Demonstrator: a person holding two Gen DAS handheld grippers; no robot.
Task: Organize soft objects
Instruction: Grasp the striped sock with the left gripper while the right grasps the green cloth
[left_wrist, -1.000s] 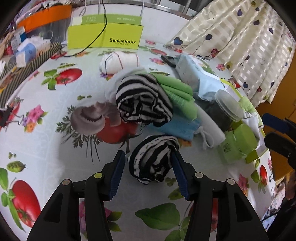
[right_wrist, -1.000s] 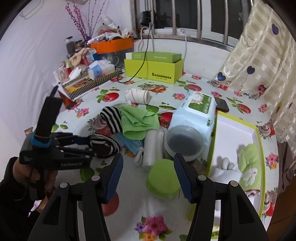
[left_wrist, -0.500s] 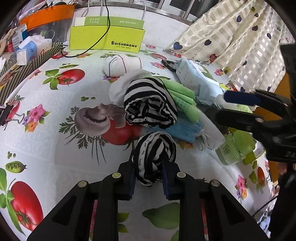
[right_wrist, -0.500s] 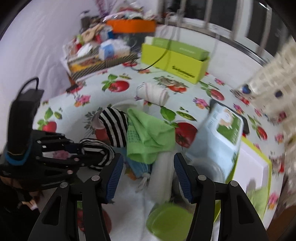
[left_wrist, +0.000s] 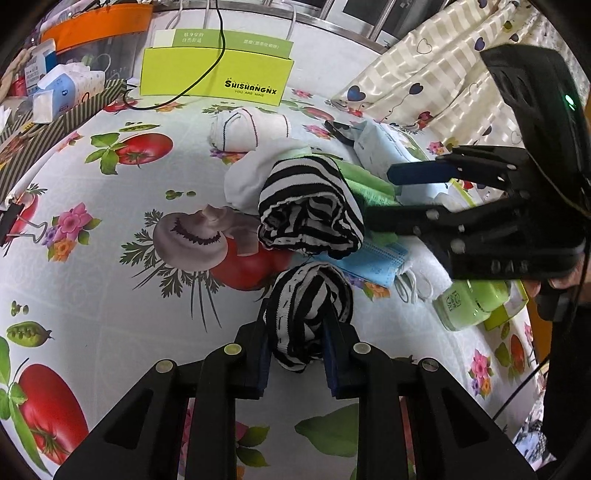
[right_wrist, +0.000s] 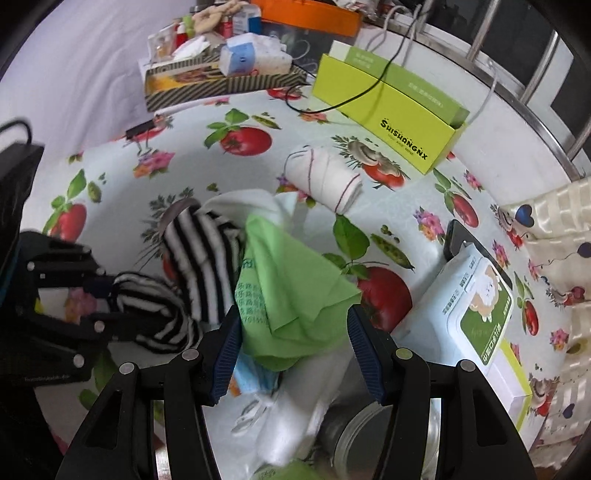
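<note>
a table under a white oilcloth (left_wrist: 110, 266) printed with tomatoes, mushrooms and flowers fills both views, with a lime box (left_wrist: 216, 75) at 12 o'clock and a heart-print curtain (left_wrist: 436, 70) at 1 o'clock in the left wrist view. the left gripper (left_wrist: 297, 341) is clenched on a rolled black-and-white striped sock (left_wrist: 308, 314), its pads pressing both sides, at 6 o'clock of the pile. a second striped bundle (left_wrist: 310, 214) lies just beyond it, touching a green cloth (right_wrist: 291, 280) and a blue face mask (left_wrist: 373, 258). the right gripper (right_wrist: 293, 345) stands released, jaws wide, with the green cloth between them but not pinched. a rolled white cloth (right_wrist: 325, 177) lies apart at 12 o'clock, a wet-wipes pack (right_wrist: 469, 314) at 3 o'clock.
</note>
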